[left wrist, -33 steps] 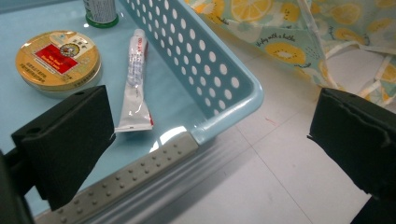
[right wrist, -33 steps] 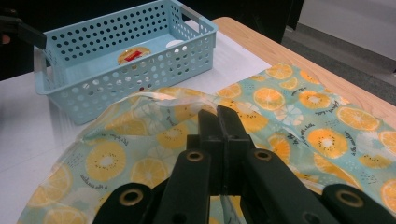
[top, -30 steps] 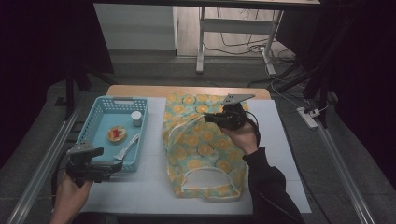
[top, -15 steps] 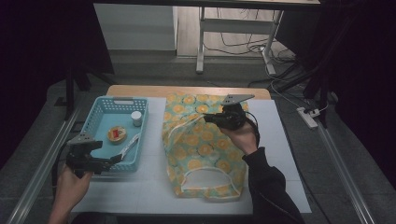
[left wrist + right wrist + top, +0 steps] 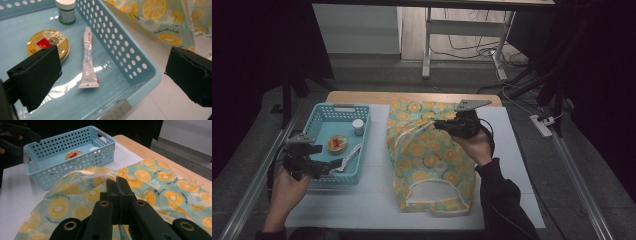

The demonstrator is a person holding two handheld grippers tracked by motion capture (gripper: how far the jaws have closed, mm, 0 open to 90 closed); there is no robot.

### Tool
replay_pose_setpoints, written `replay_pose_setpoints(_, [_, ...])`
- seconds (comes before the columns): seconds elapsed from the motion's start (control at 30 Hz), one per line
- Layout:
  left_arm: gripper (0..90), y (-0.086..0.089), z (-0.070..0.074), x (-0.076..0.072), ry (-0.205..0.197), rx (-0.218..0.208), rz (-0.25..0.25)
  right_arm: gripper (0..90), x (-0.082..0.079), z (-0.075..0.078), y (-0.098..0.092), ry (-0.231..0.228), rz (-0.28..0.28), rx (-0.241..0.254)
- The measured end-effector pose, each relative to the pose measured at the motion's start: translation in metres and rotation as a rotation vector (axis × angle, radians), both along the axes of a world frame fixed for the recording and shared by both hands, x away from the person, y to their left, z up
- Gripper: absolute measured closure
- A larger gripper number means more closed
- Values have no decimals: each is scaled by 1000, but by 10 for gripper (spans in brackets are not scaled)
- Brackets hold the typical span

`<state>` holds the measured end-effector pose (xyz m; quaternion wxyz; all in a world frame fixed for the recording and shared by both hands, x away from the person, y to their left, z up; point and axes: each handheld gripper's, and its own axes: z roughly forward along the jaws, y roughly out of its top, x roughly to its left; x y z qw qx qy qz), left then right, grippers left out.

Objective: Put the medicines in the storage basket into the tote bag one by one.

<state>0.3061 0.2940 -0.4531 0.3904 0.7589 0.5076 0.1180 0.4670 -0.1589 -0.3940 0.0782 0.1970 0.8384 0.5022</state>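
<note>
A lemon-print bag (image 5: 432, 160) lies on the white mat, its mouth toward me. My right gripper (image 5: 438, 125) is shut on the bag's upper part, where a clear strap (image 5: 95, 172) arches up to the closed jaw tips (image 5: 116, 181). A light blue basket (image 5: 337, 107) holds a round yellow tin (image 5: 48, 43), a small white-capped bottle (image 5: 65, 11) and a white tube (image 5: 87, 62). My left gripper (image 5: 112, 72) stands open above the basket's near right corner, with nothing between its fingers. From above, the left gripper (image 5: 329, 167) is at the basket's front edge.
The white mat (image 5: 372, 200) covers a wooden table (image 5: 362, 96). Metal rails (image 5: 252, 185) run along both sides. A table frame and cables (image 5: 462, 45) stand on the floor beyond the far edge, and a power strip (image 5: 542, 125) lies to the right.
My left hand has moved its gripper forward, away from me, to the basket's front edge. The right gripper and the bag have stayed where they were.
</note>
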Motion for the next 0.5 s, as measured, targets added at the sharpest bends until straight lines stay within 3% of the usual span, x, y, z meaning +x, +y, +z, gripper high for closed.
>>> replay_pose_setpoints(0.07, [2,1,-5,2,-6,1,16,900,2,-1,-1,5,-1,7])
replay_pose_setpoints(0.1, [3,3,-8,6,10,-2,15,900,2,-2,0,9,1,7])
replay_pose_setpoints(0.2, [0,7,-13,12,13,25,39,900,3,-6,4,14,3,-10])
replay_pose_setpoints(0.4, [0,12,-12,24,5,9,73,900,4,-6,6,8,0,-18])
replay_pose_setpoints(0.5, [0,10,-13,28,8,25,76,900,4,-7,5,9,0,-17])
